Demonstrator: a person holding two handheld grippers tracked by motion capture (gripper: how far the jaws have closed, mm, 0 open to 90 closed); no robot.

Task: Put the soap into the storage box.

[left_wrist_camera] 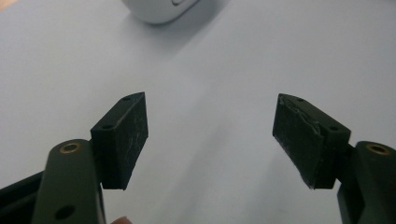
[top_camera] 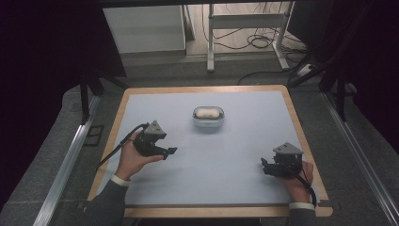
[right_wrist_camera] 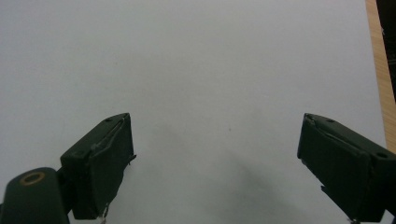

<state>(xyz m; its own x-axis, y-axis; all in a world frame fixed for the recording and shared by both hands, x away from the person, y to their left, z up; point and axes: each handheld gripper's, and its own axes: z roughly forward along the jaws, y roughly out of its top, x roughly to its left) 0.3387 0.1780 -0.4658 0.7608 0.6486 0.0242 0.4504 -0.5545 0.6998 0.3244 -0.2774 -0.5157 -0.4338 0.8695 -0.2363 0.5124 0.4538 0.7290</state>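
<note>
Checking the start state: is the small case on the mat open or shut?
Open, it seems: the small case shows a pale oval part inside a clear rounded rim. Both grippers are apart from it.

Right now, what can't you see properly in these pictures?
- White container: too small in the high view to tell what the pale thing inside is.
- Same container: cut off by the left gripper view's top edge.
- Right gripper: its fingertips look dark and tiny in the high view.
</note>
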